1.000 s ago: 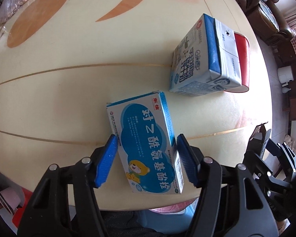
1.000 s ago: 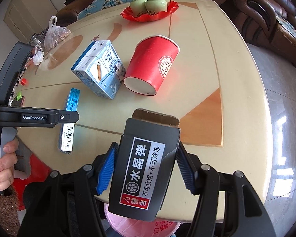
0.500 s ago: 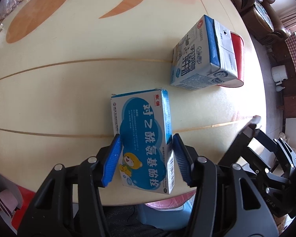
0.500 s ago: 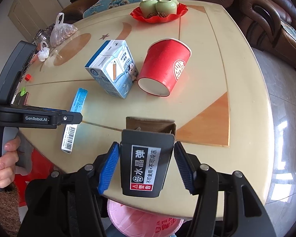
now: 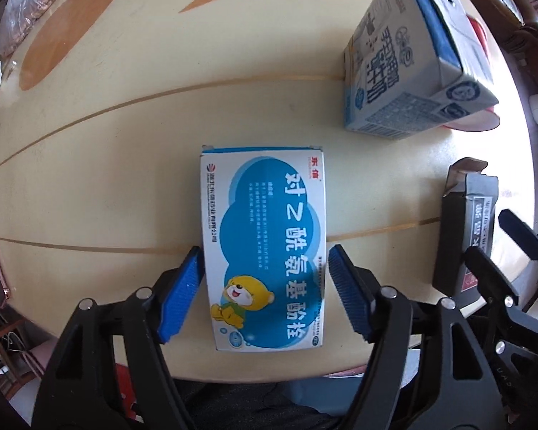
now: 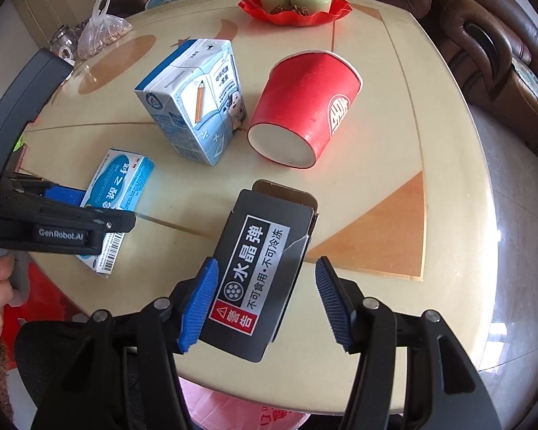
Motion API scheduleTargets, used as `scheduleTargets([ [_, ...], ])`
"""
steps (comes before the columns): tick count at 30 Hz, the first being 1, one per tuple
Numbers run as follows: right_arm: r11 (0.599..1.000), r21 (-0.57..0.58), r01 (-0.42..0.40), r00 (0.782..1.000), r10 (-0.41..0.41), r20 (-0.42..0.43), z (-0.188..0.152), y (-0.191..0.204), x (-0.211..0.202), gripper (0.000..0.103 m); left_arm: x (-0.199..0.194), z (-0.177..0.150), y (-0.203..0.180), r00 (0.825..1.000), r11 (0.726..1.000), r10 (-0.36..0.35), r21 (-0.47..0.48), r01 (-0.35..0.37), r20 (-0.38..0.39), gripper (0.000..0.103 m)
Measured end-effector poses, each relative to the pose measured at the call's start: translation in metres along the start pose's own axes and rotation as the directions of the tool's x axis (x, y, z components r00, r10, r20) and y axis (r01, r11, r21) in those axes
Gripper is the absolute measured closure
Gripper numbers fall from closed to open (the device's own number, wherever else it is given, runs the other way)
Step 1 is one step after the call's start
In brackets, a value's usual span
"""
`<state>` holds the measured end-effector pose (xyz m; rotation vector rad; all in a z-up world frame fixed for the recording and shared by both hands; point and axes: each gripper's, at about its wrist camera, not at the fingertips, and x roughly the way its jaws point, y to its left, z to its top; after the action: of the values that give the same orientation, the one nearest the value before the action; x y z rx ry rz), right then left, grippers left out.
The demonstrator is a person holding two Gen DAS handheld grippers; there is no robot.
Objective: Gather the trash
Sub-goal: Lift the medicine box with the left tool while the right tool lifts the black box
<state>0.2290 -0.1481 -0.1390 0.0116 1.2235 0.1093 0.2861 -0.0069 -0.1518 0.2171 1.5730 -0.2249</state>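
Observation:
A blue-and-white medicine box [image 5: 265, 247] with a cartoon bear lies flat on the cream table [image 5: 125, 165]. My left gripper [image 5: 264, 251] points down over it. Its jaws are opening, with a blue pad on each side of the box's near half and neither pressing on it. In the right wrist view the same box [image 6: 122, 193] lies at the left. A black carton [image 6: 254, 251] with a warning label sits tilted between the fingers of my right gripper [image 6: 266, 264]. The left pad touches it and the right pad stands clear, with table showing in the gap.
A blue milk carton [image 6: 197, 104] and a red paper cup [image 6: 305, 104] on its side lie mid-table. A red dish [image 6: 294, 10] of green cups and a plastic bag [image 6: 100, 32] sit at the back. A pink bag [image 6: 233, 412] hangs below the near edge. A brown sofa [image 6: 484, 36] stands behind.
My left gripper sank closer to the medicine box; its jaws narrowed on it, then spread. The black carton now sits tilted and smaller in the right gripper, with a gap at the right pad.

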Motion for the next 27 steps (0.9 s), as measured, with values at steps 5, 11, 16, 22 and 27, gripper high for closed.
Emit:
scheduleTargets([
  [5,1.0,0.005,0.024,1.0,-0.024,-0.006,0.001,0.0,-0.001,0.043,0.01,0.0,-0.007,1.0,1.0,0.011,0.026,-0.011,-0.022,0.031],
  [11,0.997,0.014,0.07,0.997,-0.07,-0.019,0.002,0.004,0.007,0.027,0.021,-0.002,-0.021,0.998,0.994,0.064,0.084,-0.063,-0.008,0.019],
  [16,0.995,0.006,0.098,0.994,-0.097,-0.049,0.002,0.014,0.025,0.027,0.026,0.001,-0.011,1.0,0.997,0.028,0.075,-0.027,-0.009,0.019],
  [22,0.997,0.018,0.08,0.996,-0.079,-0.041,0.0,0.013,0.032,0.027,0.034,0.004,0.002,1.0,0.997,0.001,0.075,0.0,-0.008,0.019],
  [27,0.998,-0.019,0.067,0.997,-0.068,-0.037,0.001,0.017,0.029,0.046,0.03,0.0,-0.008,1.0,0.995,0.003,0.103,-0.004,0.005,0.035],
])
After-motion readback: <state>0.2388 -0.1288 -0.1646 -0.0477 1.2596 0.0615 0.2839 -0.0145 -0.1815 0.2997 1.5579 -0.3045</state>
